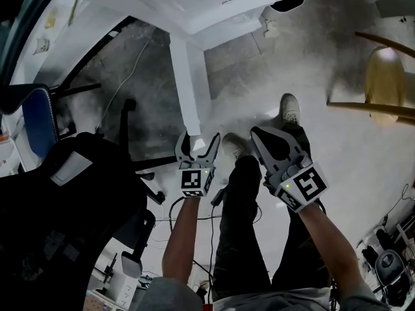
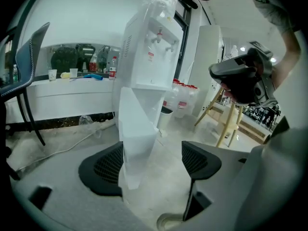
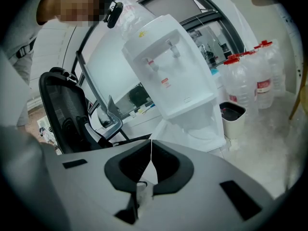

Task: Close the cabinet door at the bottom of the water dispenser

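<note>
The white water dispenser (image 1: 214, 5) stands ahead of me, its taps showing in the left gripper view (image 2: 154, 37) and the right gripper view (image 3: 168, 66). Its bottom cabinet door (image 1: 191, 86) stands open and points edge-on toward me. My left gripper (image 1: 198, 149) is open, and the door's free edge (image 2: 137, 138) sits between its jaws, close to the left pad (image 2: 103, 170). I cannot tell whether the pad touches the door. My right gripper (image 1: 272, 144) hangs to the right of the door, over my legs, shut with nothing in it (image 3: 147, 150).
A black office chair (image 1: 71, 193) crowds my left, with a blue chair (image 1: 39, 118) behind it. A wooden stool (image 1: 382, 83) stands at the right. Water bottles (image 3: 255, 81) and a small bin (image 3: 233, 114) sit beside the dispenser. Cables (image 1: 194, 219) lie on the floor.
</note>
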### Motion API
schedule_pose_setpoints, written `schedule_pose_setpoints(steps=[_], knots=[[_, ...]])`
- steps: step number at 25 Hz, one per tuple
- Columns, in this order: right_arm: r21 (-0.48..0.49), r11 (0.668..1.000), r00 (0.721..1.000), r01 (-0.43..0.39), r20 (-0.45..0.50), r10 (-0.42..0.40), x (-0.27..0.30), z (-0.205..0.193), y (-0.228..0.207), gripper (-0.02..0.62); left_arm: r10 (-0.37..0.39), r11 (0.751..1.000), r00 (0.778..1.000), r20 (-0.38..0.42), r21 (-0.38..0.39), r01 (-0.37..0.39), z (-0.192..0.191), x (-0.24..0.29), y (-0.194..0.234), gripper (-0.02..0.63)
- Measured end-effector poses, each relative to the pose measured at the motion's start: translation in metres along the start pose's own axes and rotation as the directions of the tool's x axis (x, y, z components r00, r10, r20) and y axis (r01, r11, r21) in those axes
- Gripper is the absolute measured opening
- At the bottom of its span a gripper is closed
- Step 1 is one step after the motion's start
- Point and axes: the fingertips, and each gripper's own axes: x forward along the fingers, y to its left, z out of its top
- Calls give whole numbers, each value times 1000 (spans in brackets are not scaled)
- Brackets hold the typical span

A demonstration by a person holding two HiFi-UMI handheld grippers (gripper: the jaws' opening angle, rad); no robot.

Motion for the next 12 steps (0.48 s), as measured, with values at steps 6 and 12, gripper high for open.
schedule_pose_setpoints(steps=[6,12], knots=[[11,1000,1000,25,6,-25,-14,0,-16,12,-63,998,998,1,14,63,7,22,-36,365],[27,998,998,55,19,-55,-32,3,-35,12,-171,979,985,-31,102,174,14,44,-84,367]])
